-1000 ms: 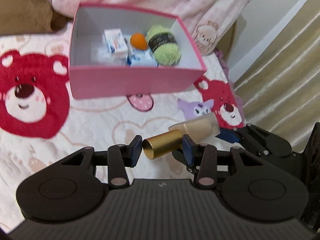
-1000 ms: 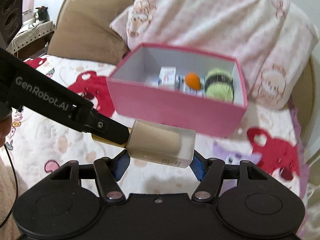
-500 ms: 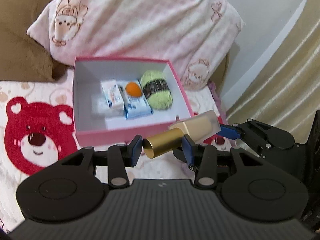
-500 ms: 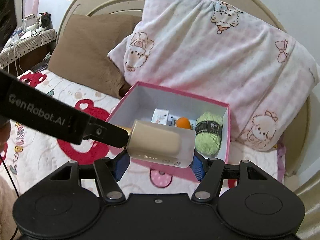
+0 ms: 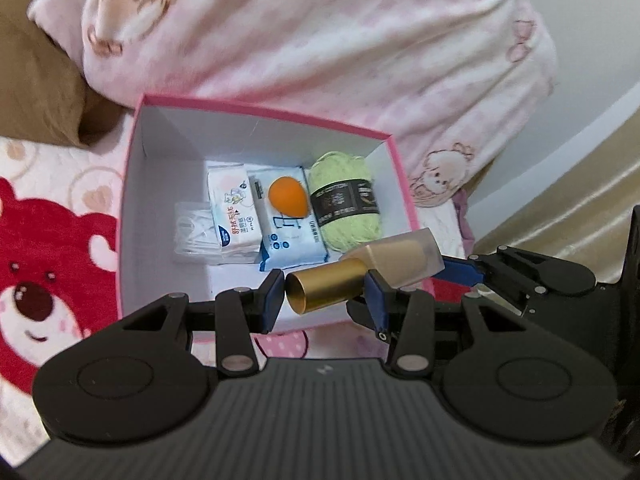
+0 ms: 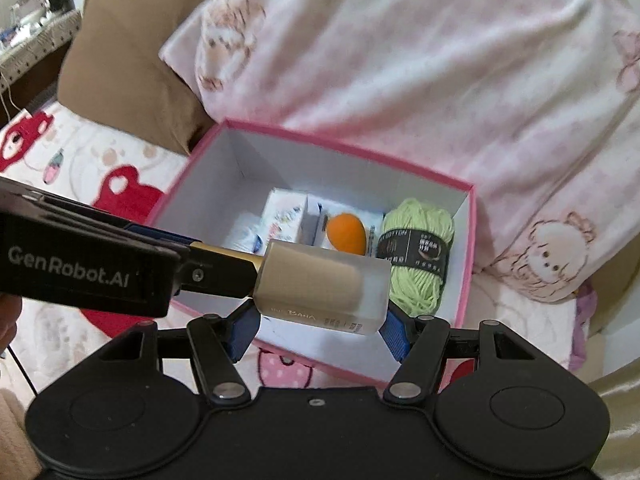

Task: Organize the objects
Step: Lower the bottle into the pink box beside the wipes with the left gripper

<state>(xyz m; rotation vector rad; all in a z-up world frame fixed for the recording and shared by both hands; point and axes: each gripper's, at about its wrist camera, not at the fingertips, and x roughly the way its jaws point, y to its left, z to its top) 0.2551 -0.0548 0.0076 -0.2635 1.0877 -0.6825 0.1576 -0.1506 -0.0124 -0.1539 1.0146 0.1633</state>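
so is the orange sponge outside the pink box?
No, the orange sponge lies inside the pink box, on a blue-and-white packet beside the green yarn.

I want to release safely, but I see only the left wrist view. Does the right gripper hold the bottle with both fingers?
Observer: Yes. In the right wrist view the right gripper has both blue fingers against the frosted body of the bottle, one on each side.
Operator: Is there any print on the bottle?
Observer: Yes, small lettering runs along the body's lower edge, just above the fingers.
Operator: Is anything near the left gripper outside my view?
Observer: A thin dark cable runs at the frame's left edge, below the body of the left gripper and apart from the pink box.
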